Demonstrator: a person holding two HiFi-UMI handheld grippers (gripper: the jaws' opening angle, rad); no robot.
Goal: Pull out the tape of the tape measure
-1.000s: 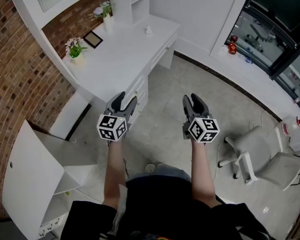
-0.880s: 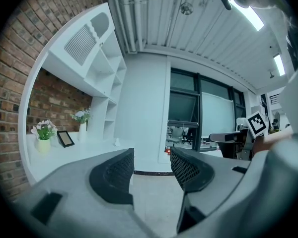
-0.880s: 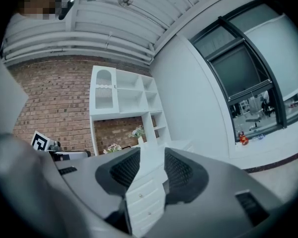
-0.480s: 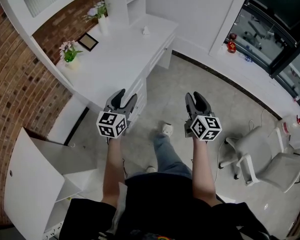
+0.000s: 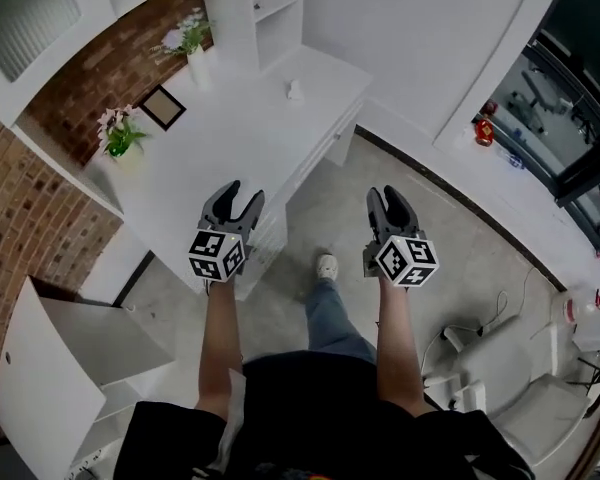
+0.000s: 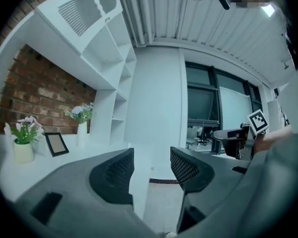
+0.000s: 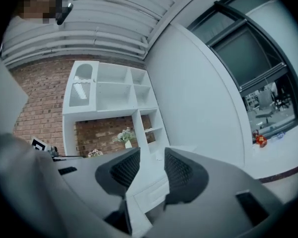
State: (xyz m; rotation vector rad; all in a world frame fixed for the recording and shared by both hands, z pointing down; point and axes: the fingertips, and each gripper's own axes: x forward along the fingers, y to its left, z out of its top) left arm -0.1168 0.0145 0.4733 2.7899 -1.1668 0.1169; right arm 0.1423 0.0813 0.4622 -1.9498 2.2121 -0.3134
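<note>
White laminate makes up the long worktop ahead, set against a red brick wall with white shelving above it. The person stands on the grey floor short of the worktop, one pale shoe stepped forward.

The left gripper is held out over the worktop's near edge. Its own view shows its dark mesh-faced jaws apart with nothing between them. The right gripper hangs over bare floor, well apart from the worktop, its jaws likewise spread and empty.

No view shows the tape measure clearly. A small pale object sits on the far part of the worktop near the shelf upright and may be it, but it is too small to tell. The other things on the worktop are a dark picture frame, a small pot of pink flowers and a tall white vase of blooms.

The task looks to be at its very start: the approach, with nothing grasped yet. The next move probably calls for closing in on the worktop and finding the tape measure. One gripper would then take the case so the other can pinch the tape's end.
</note>
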